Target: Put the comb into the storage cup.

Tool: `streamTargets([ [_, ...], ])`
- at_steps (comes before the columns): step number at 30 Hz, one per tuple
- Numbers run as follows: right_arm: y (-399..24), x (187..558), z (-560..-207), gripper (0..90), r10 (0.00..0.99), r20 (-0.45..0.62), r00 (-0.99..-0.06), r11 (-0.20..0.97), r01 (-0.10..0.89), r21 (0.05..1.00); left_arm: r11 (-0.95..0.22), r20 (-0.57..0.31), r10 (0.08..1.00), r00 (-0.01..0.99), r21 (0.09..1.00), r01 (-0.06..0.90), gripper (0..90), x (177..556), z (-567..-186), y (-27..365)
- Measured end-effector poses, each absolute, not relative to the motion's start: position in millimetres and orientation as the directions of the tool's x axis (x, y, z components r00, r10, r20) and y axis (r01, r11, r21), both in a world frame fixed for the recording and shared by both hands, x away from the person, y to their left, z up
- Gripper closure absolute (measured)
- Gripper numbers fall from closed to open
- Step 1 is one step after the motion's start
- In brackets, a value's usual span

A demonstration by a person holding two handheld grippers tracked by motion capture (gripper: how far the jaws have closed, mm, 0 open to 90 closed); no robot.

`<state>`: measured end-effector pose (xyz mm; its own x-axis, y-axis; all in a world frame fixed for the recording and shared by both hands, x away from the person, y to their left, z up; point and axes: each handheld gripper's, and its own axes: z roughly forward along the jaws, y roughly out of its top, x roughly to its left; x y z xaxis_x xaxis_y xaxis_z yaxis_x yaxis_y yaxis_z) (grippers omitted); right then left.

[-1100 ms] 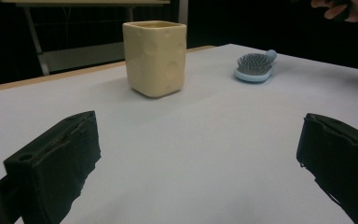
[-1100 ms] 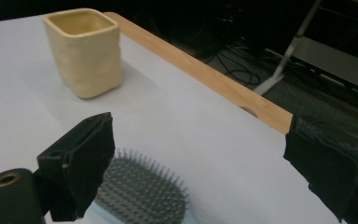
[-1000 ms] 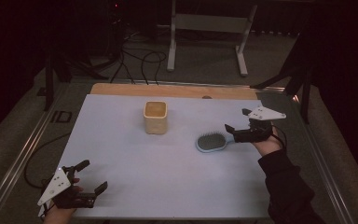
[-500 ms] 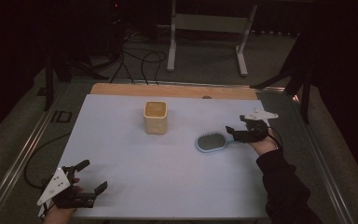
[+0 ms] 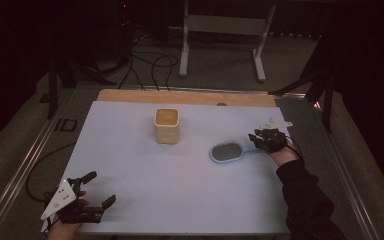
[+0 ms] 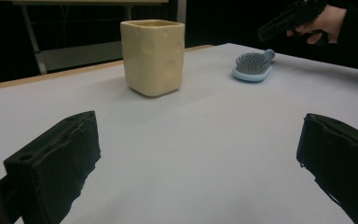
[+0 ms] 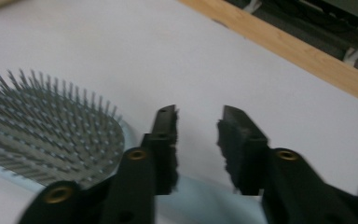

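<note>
Hairbrush [image 5: 227, 151] lies right of centre on the worktop [image 5: 130, 165]; my right gripper [image 7: 196, 140] straddles its handle, jaws just closing, not yet pressing. I should squeeze squarely. Left gripper [image 5: 100, 190] gapes empty.

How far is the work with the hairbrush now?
Done: the right gripper straddles the handle of the blue hairbrush; its jaws have just been closing. In hand: the grasp, a gap remains. Left: lifting it, perhaps toward the yellow cup. The left gripper waits open.
</note>
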<state>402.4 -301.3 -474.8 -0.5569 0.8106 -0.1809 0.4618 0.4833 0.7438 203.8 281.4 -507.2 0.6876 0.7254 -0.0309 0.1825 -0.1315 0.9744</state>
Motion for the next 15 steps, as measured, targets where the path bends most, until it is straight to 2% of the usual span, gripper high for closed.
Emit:
streamTargets([
  [6, -303.7, 406.8, -475.7, 89.9, 0.809, -0.202, -0.552, 0.509, 0.485, 0.711, -0.133, -0.031, 0.724, 0.689, 0.974, 0.184, 0.0, 203.9, -507.3, 281.2],
  [15, -310.1, 412.8, -481.1, 90.0, 0.792, -0.246, -0.558, 0.562, 0.51, 0.652, -0.137, -0.028, 0.725, 0.688, 0.973, 0.184, 0.0, 204.1, -507.5, 280.9],
])
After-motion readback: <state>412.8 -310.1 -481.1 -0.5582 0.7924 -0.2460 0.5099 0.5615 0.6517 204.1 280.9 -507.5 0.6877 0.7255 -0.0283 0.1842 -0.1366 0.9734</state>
